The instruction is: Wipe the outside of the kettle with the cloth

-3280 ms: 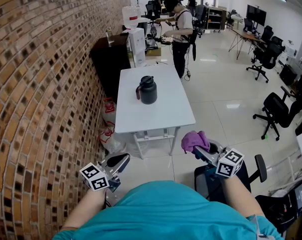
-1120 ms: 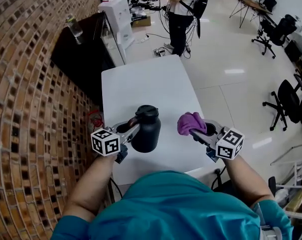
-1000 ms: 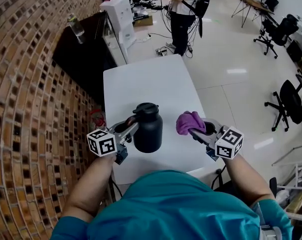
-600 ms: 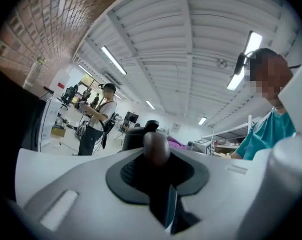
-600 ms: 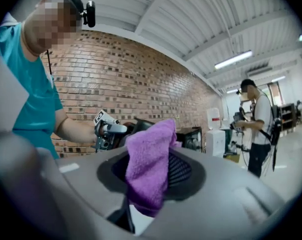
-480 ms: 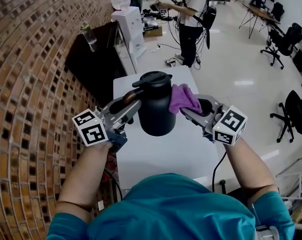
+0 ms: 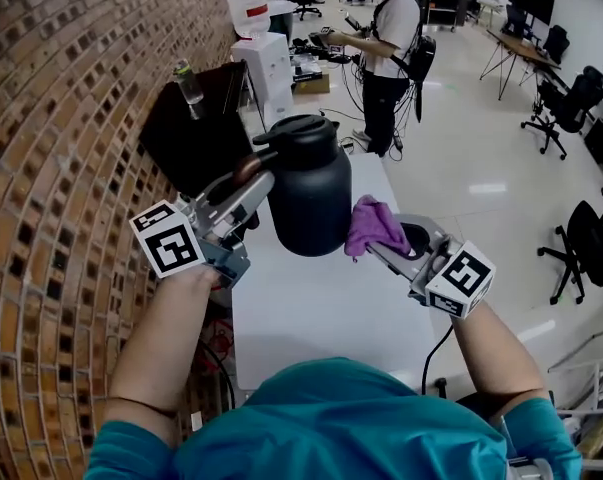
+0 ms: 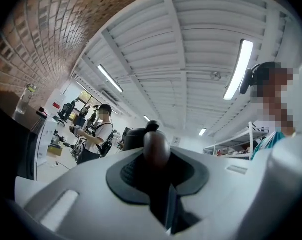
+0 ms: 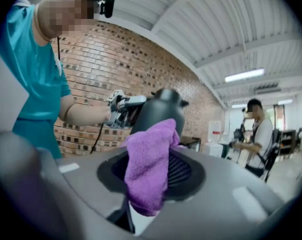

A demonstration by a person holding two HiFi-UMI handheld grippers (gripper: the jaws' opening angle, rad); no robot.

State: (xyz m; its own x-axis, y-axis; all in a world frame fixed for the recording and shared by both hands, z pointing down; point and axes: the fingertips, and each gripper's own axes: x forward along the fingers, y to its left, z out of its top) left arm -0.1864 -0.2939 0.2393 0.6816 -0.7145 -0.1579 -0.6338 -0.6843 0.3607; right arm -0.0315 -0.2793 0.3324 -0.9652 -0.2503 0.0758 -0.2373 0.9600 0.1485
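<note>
L gripper [image 7: 249,186]: jaws part-closed, clamped on brown handle [image 8: 156,145] of black kettle [image 7: 311,193], which hangs just past the tips, up off white table [image 7: 321,308]. R gripper [image 7: 379,251]: jaws pinched on purple cloth [image 7: 374,226], bunched beyond tips, right beside kettle's lower side; contact unclear.
</note>
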